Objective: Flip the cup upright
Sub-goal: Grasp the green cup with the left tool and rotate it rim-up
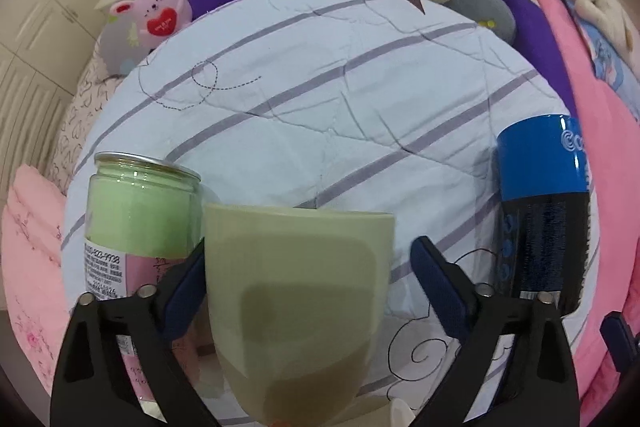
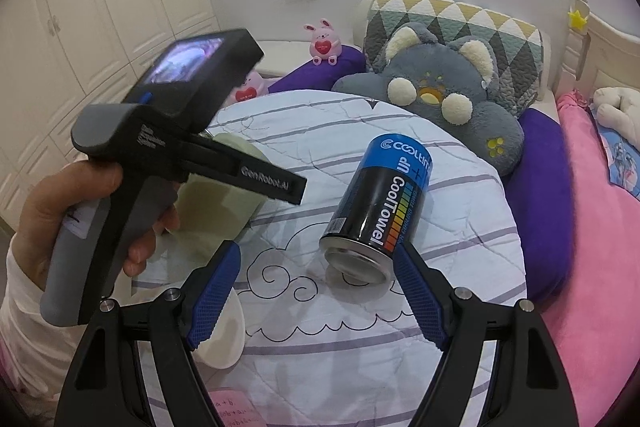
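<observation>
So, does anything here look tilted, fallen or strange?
Yes. The black and blue CoolTowel can stands upside down on the striped quilt and leans: its printed text is inverted. The pale green ceramic cup sits between the left gripper's open jaws. Nothing looks spilled.

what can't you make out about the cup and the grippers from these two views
- Cup base: cut off by the bottom edge of the left wrist view; in the right wrist view the left gripper's body hides much of it.
- Left gripper contact: the cup covers the left pad, so touching cannot be confirmed; the other pad stands clear.
- Jar label: print too small.
- Can far end: turned away from the right gripper.
</observation>
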Demonstrator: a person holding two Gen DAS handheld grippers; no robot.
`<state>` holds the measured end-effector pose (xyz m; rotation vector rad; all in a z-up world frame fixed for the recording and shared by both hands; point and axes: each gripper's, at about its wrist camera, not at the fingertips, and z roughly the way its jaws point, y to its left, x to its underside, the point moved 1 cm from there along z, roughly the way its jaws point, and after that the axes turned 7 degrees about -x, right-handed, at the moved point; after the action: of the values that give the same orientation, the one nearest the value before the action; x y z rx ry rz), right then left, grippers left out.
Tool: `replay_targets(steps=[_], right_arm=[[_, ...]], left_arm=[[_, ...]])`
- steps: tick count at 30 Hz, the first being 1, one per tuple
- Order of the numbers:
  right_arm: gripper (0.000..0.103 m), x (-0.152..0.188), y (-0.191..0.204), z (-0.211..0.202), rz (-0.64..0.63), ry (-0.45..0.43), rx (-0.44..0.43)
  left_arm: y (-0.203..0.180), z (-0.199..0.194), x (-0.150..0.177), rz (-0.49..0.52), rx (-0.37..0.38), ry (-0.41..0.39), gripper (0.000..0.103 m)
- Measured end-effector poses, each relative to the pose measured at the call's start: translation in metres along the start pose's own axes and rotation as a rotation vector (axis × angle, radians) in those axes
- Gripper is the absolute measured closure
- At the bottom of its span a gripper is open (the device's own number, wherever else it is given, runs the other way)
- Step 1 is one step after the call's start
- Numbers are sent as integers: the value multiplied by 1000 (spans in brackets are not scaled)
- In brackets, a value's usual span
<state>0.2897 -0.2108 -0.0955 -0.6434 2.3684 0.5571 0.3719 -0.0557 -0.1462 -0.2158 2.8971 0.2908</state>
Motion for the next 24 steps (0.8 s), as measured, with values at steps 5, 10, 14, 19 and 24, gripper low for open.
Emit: replay_targets(steps=[5, 10, 14, 19, 24], right_arm=[[23, 1, 0, 1, 0, 4, 4], [23, 1, 0, 2, 7, 9, 12], [23, 1, 0, 5, 8, 10, 27], [23, 1, 2, 9, 6, 16, 36], [23, 4, 3, 11, 14, 22, 47]], left_arm=[[4, -4, 3, -3, 12, -30, 21], [11, -22, 9, -29, 62, -120, 22], [17, -44, 17, -51, 92, -224, 22], [22, -51, 31, -37, 122, -265, 22], [21, -56, 45, -4, 123, -305, 22]])
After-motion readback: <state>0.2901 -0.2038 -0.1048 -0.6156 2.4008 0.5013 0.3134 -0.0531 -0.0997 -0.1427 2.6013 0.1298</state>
